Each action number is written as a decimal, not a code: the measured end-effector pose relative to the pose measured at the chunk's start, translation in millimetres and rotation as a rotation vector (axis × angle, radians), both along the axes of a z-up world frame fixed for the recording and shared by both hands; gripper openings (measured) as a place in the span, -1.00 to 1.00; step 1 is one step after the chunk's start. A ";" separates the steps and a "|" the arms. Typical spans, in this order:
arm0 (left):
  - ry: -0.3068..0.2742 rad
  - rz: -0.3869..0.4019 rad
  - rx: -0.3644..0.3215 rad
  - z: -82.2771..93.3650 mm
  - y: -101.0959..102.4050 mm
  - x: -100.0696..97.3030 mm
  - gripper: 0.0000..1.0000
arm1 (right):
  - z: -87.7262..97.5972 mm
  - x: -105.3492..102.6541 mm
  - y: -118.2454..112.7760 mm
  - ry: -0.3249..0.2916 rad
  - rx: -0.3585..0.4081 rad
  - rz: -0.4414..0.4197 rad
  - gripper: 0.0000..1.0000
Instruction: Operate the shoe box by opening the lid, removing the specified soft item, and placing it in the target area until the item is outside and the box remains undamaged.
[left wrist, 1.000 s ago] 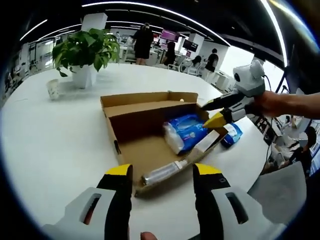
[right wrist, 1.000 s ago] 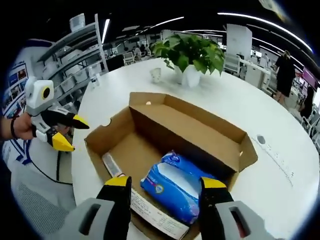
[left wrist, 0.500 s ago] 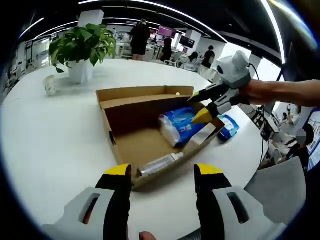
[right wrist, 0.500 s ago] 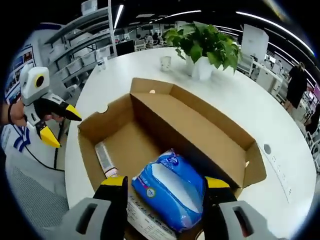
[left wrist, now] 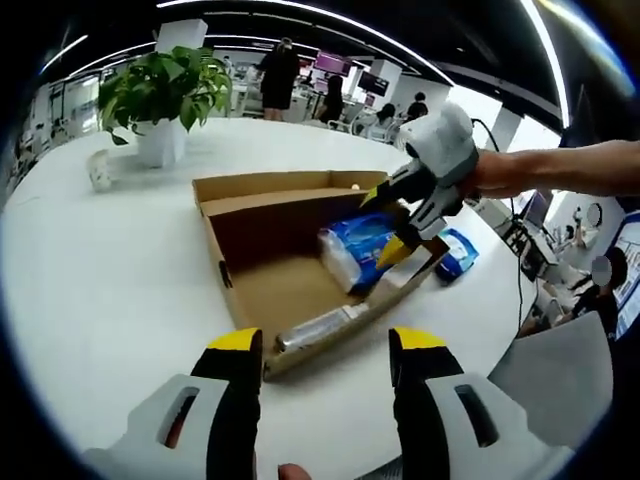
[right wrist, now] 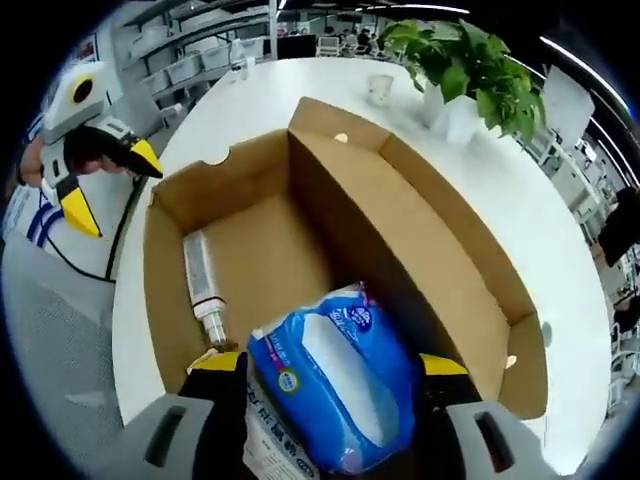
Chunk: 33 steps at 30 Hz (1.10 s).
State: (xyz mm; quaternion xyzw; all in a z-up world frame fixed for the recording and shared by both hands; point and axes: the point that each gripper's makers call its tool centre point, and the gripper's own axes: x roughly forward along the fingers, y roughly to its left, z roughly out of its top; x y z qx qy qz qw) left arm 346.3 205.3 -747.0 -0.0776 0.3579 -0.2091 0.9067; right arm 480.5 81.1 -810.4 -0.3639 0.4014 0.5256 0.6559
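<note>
Brown cardboard shoe box [right wrist: 400, 240] lies open on the white table [left wrist: 110, 280], blue soft tissue pack [right wrist: 335, 385] inside between the spread right gripper [right wrist: 330, 362] jaws; left gripper [left wrist: 325, 345] open at six o'clock.

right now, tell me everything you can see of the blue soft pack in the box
The blue soft pack is a glossy plastic bag with a clear window showing white contents, printed with small logos. It lies on its side in the open cardboard box, near one end wall, opposite a clear bottle. The right gripper straddles it, jaws open either side.
</note>
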 end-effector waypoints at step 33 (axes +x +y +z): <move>-0.020 0.028 0.014 8.7 8.8 -1.8 0.04 | -45.1 -7.2 2.4 0.025 -0.131 0.096 0.15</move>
